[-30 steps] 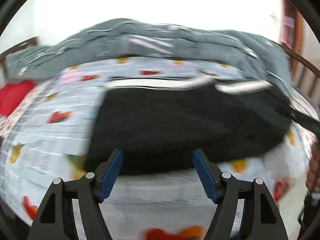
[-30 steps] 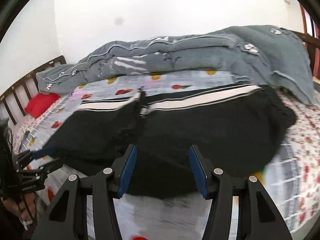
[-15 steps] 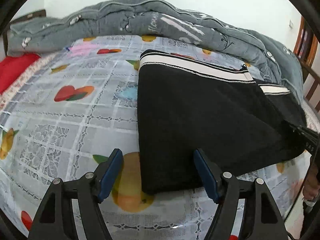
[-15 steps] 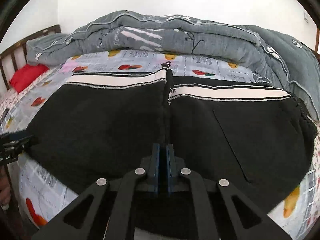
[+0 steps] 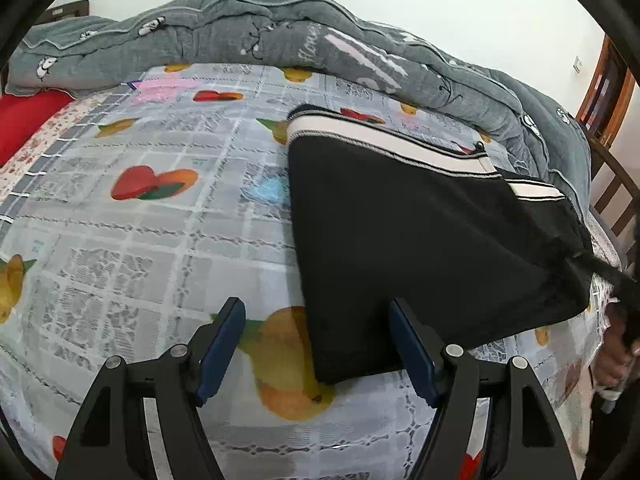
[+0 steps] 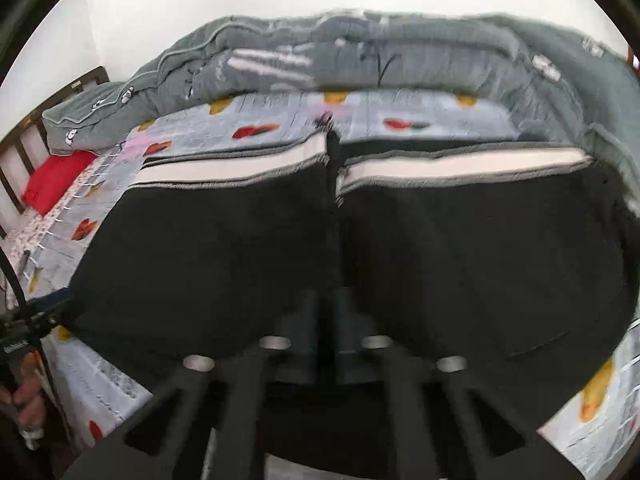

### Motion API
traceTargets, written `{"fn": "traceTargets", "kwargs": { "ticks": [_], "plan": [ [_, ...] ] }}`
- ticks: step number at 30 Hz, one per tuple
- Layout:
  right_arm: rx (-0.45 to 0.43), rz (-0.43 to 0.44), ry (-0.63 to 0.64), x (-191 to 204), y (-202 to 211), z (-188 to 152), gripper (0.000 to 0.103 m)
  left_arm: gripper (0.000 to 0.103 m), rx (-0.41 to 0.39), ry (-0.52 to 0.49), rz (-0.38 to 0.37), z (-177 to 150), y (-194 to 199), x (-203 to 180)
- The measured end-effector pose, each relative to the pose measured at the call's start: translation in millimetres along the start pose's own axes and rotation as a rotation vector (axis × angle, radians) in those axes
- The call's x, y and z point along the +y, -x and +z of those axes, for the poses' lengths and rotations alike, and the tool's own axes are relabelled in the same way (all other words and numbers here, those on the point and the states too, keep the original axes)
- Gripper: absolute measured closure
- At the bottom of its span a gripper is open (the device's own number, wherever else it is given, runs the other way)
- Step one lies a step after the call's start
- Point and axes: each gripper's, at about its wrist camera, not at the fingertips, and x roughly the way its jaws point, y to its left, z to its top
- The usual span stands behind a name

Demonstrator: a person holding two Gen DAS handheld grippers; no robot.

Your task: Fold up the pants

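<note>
Black pants [image 5: 408, 240] with a white side stripe lie folded on the bed's fruit-print sheet [image 5: 132, 232]. My left gripper [image 5: 318, 354] is open, its blue fingers either side of the pants' near left corner, just above the sheet. In the right wrist view the pants [image 6: 248, 248] fill the middle, with the two striped ends side by side at the back. My right gripper [image 6: 326, 340] is shut on the near edge of the pants at the middle fold; the view is blurred.
A rolled grey quilt [image 5: 248, 36] lies along the back of the bed. A red pillow [image 5: 24, 120] is at the left end. A wooden bed frame [image 5: 608, 92] stands at the right. The left gripper also shows at the left in the right wrist view [image 6: 24, 340].
My right gripper went from open to shut on the pants' near edge and is moving now. My left gripper stayed open and settled at the pants' left corner.
</note>
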Motion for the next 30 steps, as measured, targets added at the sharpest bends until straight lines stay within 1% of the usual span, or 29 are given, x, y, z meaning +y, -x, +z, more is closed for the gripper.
{"fn": "traceTargets", "kwargs": {
  "ticks": [1,2,3,4,5,7,9,10,12,13,15,16,17,19,21,22,24,25,27,28,30],
  "plan": [
    [-0.044,0.047,-0.047,-8.0,15.1,3.1,0.099,0.031,-0.010,0.007,0.004,1.0,2.8,2.1],
    [-0.063,0.082,-0.083,-14.1,23.1,4.4,0.100,0.031,-0.017,0.015,0.002,2.0,4.8,3.6],
    [-0.065,0.117,-0.116,-18.4,27.2,4.5,0.100,0.031,-0.027,0.028,-0.009,3.4,7.5,5.3],
    [-0.047,0.135,-0.134,-20.5,26.2,2.1,0.100,0.031,-0.034,0.042,-0.019,4.7,9.5,6.3],
    [-0.025,0.123,-0.129,-20.1,22.3,-2.2,0.100,0.031,-0.038,0.052,-0.024,5.6,10.3,6.8],
    [0.012,0.056,-0.090,-17.6,8.4,-16.4,0.100,0.031,-0.035,0.056,-0.023,6.8,9.3,3.7],
    [0.012,0.045,-0.081,-17.7,0.9,-24.5,0.099,0.031,-0.010,0.039,0.022,5.5,2.1,-2.8],
    [0.005,0.036,-0.057,-15.5,1.3,-27.2,0.099,0.031,0.011,0.038,0.056,3.3,-4.2,-5.8],
    [0.004,0.031,-0.032,-12.4,6.4,-26.7,0.098,0.030,0.051,0.031,0.092,-1.8,-14.6,-10.3],
    [-0.002,0.036,-0.020,-11.7,12.7,-25.7,0.098,0.030,0.042,0.014,0.117,-3.5,-13.9,-15.6],
    [-0.010,0.052,-0.006,-13.3,23.2,-27.2,0.097,0.030,0.050,0.010,0.114,-3.1,-9.1,-21.3],
    [-0.008,0.046,0.011,-14.6,28.5,-29.4,0.097,0.030,0.049,0.016,0.110,-2.6,-6.5,-22.3],
    [-0.010,0.033,0.022,-16.4,32.2,-31.5,0.094,0.030,0.042,0.020,0.112,-1.1,-1.9,-24.0],
    [-0.026,-0.003,0.031,-28.3,44.9,-38.9,0.092,0.030,0.025,0.013,0.119,1.9,5.2,-27.1],
    [-0.034,-0.023,0.009,-45.0,54.6,-42.3,0.086,0.030,0.012,0.019,0.120,6.6,10.6,-28.5],
    [-0.046,-0.055,-0.017,-60.3,62.0,-44.4,0.075,0.030,0.006,0.028,0.113,9.7,12.3,-28.4],
    [-0.082,-0.126,-0.063,-84.8,72.8,-46.4,0.062,0.030,-0.003,0.036,0.094,16.9,14.7,-30.0],
    [-0.107,-0.185,-0.095,-101.9,80.1,-47.4,0.059,0.030,-0.010,0.034,0.087,21.0,14.9,-31.3],
    [-0.135,-0.267,-0.156,-131.9,89.3,-48.3,0.052,0.030,-0.020,0.029,0.088,28.6,13.4,-34.2],
    [-0.147,-0.292,-0.197,-150.7,93.0,-48.0,0.049,0.030,-0.020,0.028,0.096,32.4,11.0,-35.7],
    [-0.158,-0.299,-0.258,-178.4,94.8,-47.2,0.049,0.030,-0.015,0.028,0.102,39.4,4.4,-37.8]
  ]
}}
